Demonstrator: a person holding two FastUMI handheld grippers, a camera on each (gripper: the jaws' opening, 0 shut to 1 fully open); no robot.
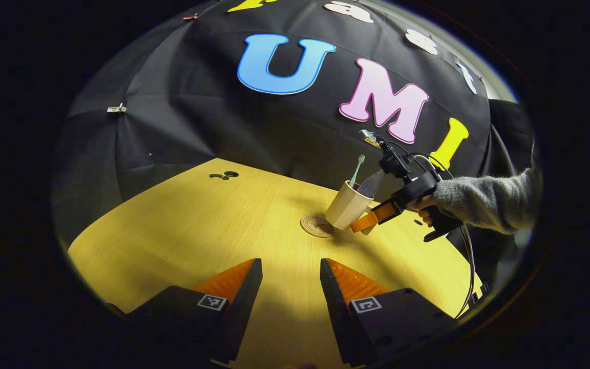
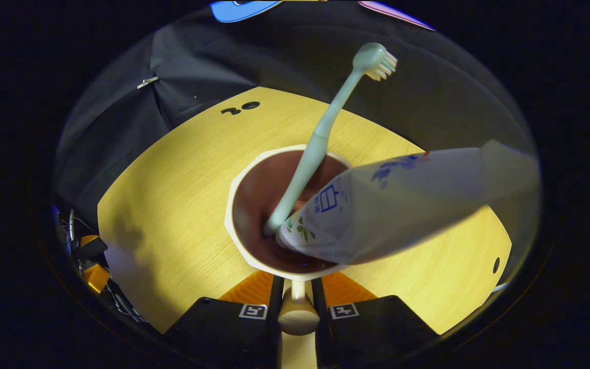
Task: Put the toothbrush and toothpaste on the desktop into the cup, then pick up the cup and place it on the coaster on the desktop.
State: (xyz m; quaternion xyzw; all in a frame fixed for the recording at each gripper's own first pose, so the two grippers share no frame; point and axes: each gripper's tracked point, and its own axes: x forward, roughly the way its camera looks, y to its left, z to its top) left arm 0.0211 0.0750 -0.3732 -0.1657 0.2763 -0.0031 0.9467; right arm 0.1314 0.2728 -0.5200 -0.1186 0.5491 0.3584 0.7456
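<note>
Now, in the left gripper view, your right gripper (image 1: 377,218) carries the tilted beige plastic cup (image 1: 347,206) just beside the round tan coaster (image 1: 317,226), which lies to its left; your left gripper (image 1: 291,287) is spread, idle. In the right gripper view, both fingers pinch the cup's handle (image 2: 297,307), pale green toothbrush (image 2: 320,136) and white toothpaste tube (image 2: 402,202) inside.

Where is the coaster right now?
In the left gripper view the coaster lies flat on the yellow desktop, just left of the tilted cup that the right gripper holds by its handle.
</note>
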